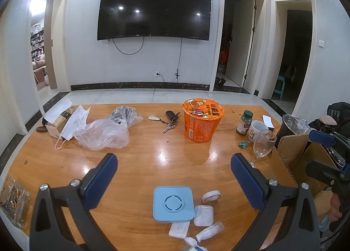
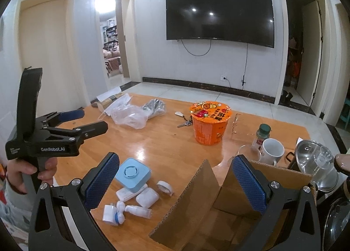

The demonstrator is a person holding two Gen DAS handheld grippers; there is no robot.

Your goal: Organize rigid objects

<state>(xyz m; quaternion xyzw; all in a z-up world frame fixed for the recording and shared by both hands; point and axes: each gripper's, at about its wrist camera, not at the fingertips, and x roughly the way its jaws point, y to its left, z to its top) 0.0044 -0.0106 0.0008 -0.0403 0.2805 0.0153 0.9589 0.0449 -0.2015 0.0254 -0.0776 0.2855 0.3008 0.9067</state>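
My left gripper (image 1: 174,163) is open and empty above the wooden table (image 1: 153,152), just behind a light blue square device (image 1: 173,204). Around that device lie a white earbud case (image 1: 203,215), a tape roll (image 1: 211,195), a white flat charger (image 1: 179,230) and a small white bottle (image 1: 210,231). My right gripper (image 2: 175,168) is open and empty above an open cardboard box (image 2: 207,213). The same cluster shows left of the box: blue device (image 2: 132,174), earbud case (image 2: 147,197), tape roll (image 2: 165,187). The left gripper (image 2: 87,120) shows at the left, held by a hand.
An orange instant-noodle cup (image 1: 202,120) stands mid-table, with keys (image 1: 169,121) beside it. A plastic bag (image 1: 105,134) and mask (image 1: 72,125) lie at the left. A pill bottle (image 1: 244,122), mug (image 1: 257,130), wine glass (image 1: 262,144) and steel kettle (image 2: 315,163) crowd the right.
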